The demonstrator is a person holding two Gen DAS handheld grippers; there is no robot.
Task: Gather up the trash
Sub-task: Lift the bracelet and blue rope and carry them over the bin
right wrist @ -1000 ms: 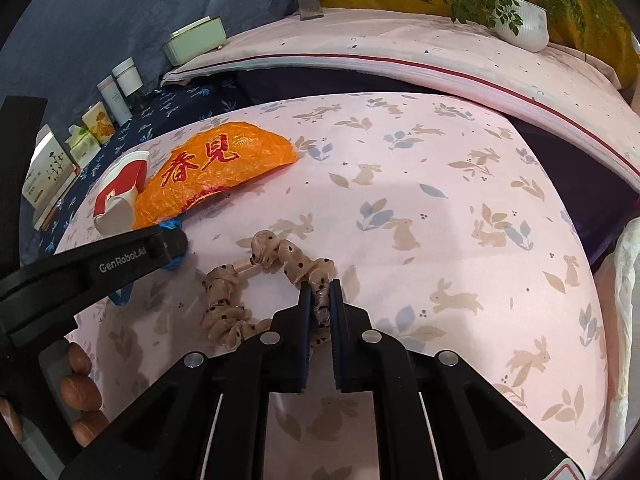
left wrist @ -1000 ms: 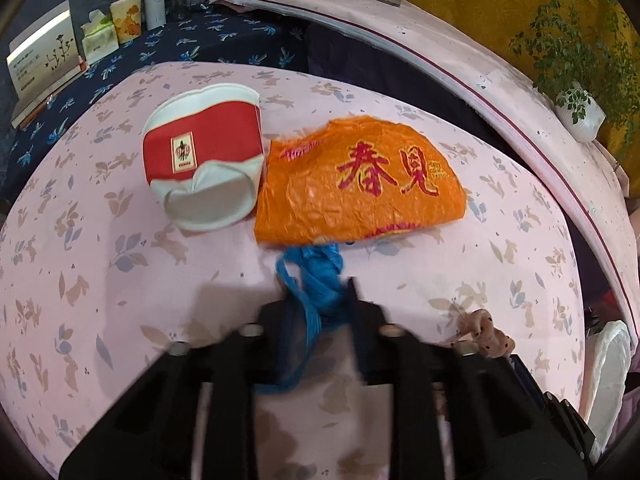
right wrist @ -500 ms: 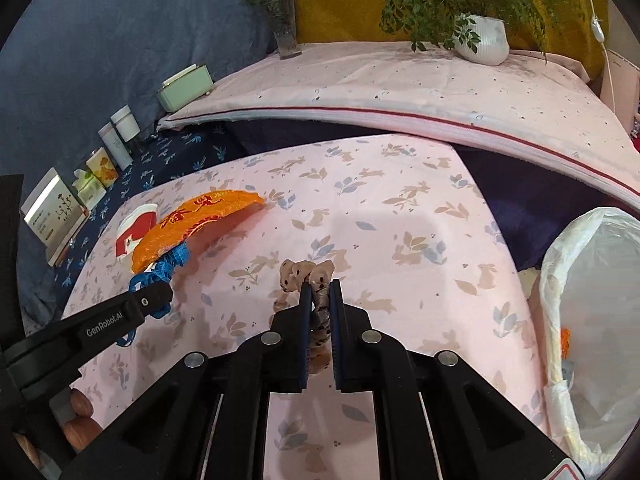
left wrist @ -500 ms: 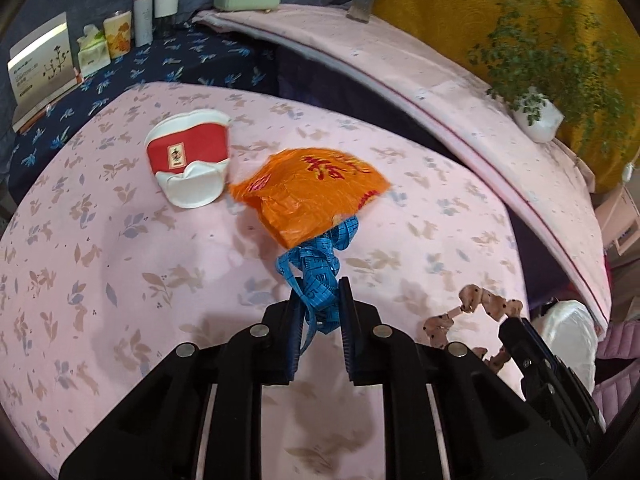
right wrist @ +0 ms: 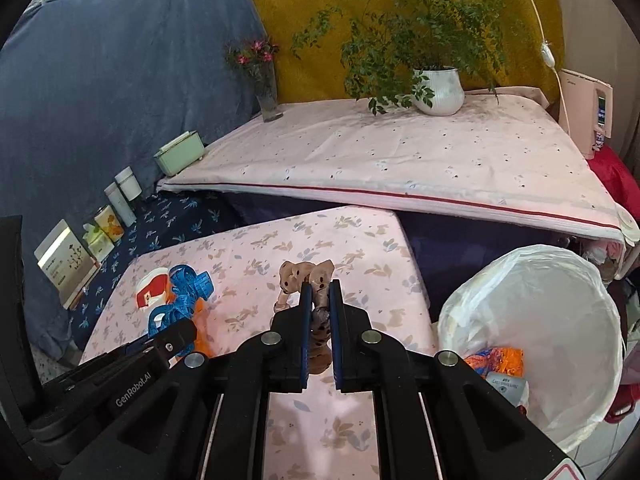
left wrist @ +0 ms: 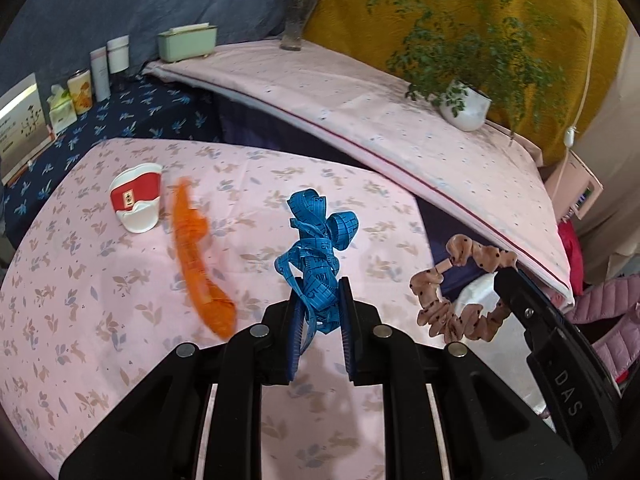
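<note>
My left gripper (left wrist: 319,300) is shut on a tangled blue measuring tape (left wrist: 318,248), held up above the pink floral table (left wrist: 100,320). The tape (right wrist: 182,292) also shows at the left of the right wrist view. My right gripper (right wrist: 318,296) is shut on a tan dotted scrunchie (right wrist: 306,276), which hangs as a loop (left wrist: 452,308) at the right of the left wrist view. An orange wrapper (left wrist: 196,264), blurred, is over the table beside a crushed red and white paper cup (left wrist: 138,200). A bin lined with a white bag (right wrist: 560,320) stands off the table's right edge.
A higher table with a pale cloth (right wrist: 400,152) carries a potted plant (right wrist: 438,88) and a flower vase (right wrist: 266,92). A green box (left wrist: 187,42), jars and a card (left wrist: 20,120) line the dark blue cloth at the back left. The bag holds orange trash (right wrist: 498,360).
Both grippers rose from the table with the tape and the scrunchie. The orange wrapper tipped off the tape and now shows edge-on and blurred. The white bag came into the right wrist view.
</note>
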